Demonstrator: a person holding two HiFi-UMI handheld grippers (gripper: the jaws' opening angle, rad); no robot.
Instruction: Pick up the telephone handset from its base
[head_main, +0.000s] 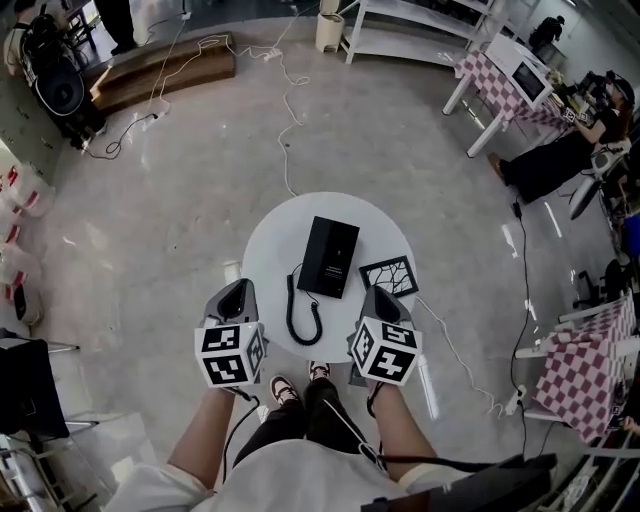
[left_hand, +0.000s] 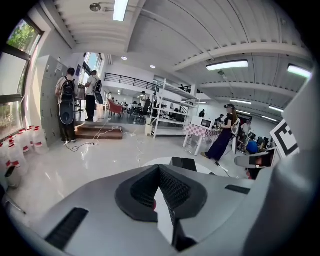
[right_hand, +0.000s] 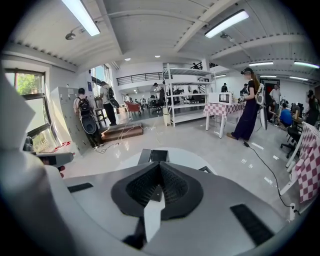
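Observation:
A black telephone (head_main: 330, 257) lies flat in the middle of a small round white table (head_main: 270, 235). Its handset rests on the base along the left side, and a coiled black cord (head_main: 303, 312) loops from it toward the table's near edge. My left gripper (head_main: 240, 288) hovers at the table's near left edge, shut and empty. My right gripper (head_main: 377, 293) hovers at the near right edge, also shut and empty. In the left gripper view the telephone (left_hand: 184, 163) shows beyond the closed gripper (left_hand: 159, 168). In the right gripper view the telephone (right_hand: 153, 155) lies just past the closed gripper (right_hand: 160, 164).
A black square tile with a white branching pattern (head_main: 388, 275) lies on the table right of the phone. A white cable (head_main: 285, 120) runs across the floor behind the table. Checkered tables (head_main: 500, 75) and a seated person (head_main: 560, 155) are at the far right. My feet (head_main: 285, 388) are below the table edge.

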